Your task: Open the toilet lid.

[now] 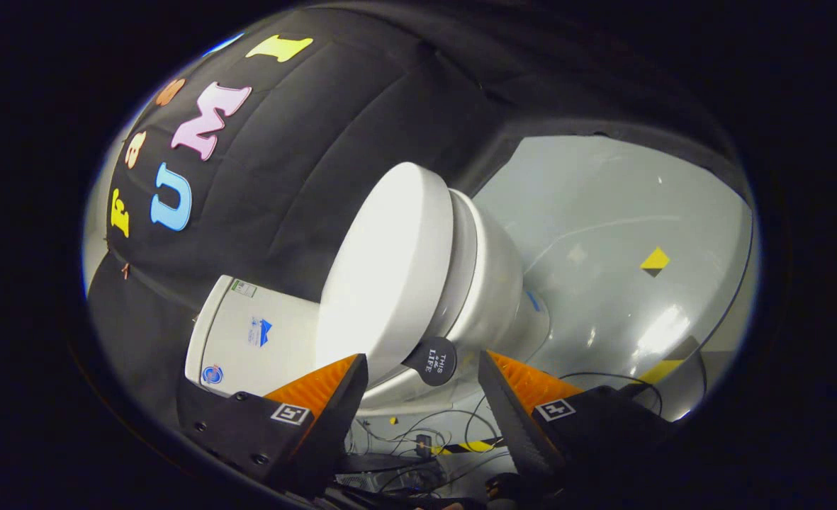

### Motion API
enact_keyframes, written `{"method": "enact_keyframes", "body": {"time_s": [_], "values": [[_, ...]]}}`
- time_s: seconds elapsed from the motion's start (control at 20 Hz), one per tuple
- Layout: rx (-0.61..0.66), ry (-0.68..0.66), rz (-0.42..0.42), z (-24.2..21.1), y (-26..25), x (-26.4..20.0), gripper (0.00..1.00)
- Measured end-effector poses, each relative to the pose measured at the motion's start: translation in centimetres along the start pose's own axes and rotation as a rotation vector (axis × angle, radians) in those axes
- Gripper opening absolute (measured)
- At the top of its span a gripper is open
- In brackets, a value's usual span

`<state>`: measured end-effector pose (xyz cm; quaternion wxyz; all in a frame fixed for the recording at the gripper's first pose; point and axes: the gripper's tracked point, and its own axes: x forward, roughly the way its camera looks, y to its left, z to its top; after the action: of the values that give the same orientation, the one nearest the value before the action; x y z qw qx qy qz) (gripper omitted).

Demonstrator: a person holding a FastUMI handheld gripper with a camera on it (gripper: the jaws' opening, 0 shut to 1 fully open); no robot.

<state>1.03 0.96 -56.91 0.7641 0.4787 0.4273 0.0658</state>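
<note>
Gripper view: toilet lid (390,269) down on the bowl (489,283), round black tab (432,361) at its edge.

Gripper (422,379) fingers apart, tab just ahead between them. Best closed squarely on the tab, then swung toward the tank (248,340).

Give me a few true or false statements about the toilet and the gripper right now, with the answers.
1. The gripper is open. True.
2. The toilet lid is clamped between the fingers. False: the fingers are apart and press on nothing.
3. A round black tab sits at the lid's edge, between the fingertips. True.
4. The toilet tank is black. False: it is white.
5. Cables lie on the floor beneath the toilet. True.
</note>
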Motion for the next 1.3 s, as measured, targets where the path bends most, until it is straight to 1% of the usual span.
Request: {"method": "enact_keyframes", "body": {"time_s": [0.15, 0.2, 0.25, 0.35, 0.4, 0.5, 0.55, 0.6, 0.65, 0.7, 0.75, 0.8, 0.85, 0.9, 0.95, 1.05, 1.15, 1.3], "values": [[0.031, 0.024, 0.008, 0.1, -0.4, 1.3, 0.98], [0.044, 0.032, 0.006, 0.2, -0.6, 1.4, 0.96], [0.057, 0.04, 0.009, 0.3, -0.7, 1.5, 0.96], [0.097, 0.056, -0.001, 0.0, -1.2, 1.9, 0.81], [0.123, 0.063, 0.019, 0.0, -0.9, 2.0, 0.73], [0.141, 0.073, 0.033, -0.2, -0.8, 2.3, 0.73], [0.147, 0.08, -0.007, -0.8, -1.8, 2.7, 0.6], [0.162, 0.084, 0.003, -0.7, -1.7, 3.5, 0.48], [0.189, 0.091, 0.029, -0.9, -0.9, 3.0, 0.35], [0.208, 0.088, 0.055, -0.7, -0.3, 3.0, 0.35], [0.194, 0.076, 0.045, -0.6, -0.6, 3.7, 0.35], [0.198, 0.065, 0.061, -2.4, -0.4, 7.4, 0.27], [0.201, 0.065, 0.053, -0.8, -1.0, 4.1, 0.19], [0.187, 0.066, 0.06, -0.7, -0.7, 3.7, 0.11], [0.167, 0.067, 0.064, -0.6, -0.6, 3.3, 0.12], [0.135, 0.061, 0.044, -0.4, -0.5, 3.0, 0.12], [0.091, 0.051, -0.009, -0.6, -0.5, 3.1, 0.12], [0.097, 0.028, -0.066, -0.3, 0.2, 2.5, 0.12]]}}
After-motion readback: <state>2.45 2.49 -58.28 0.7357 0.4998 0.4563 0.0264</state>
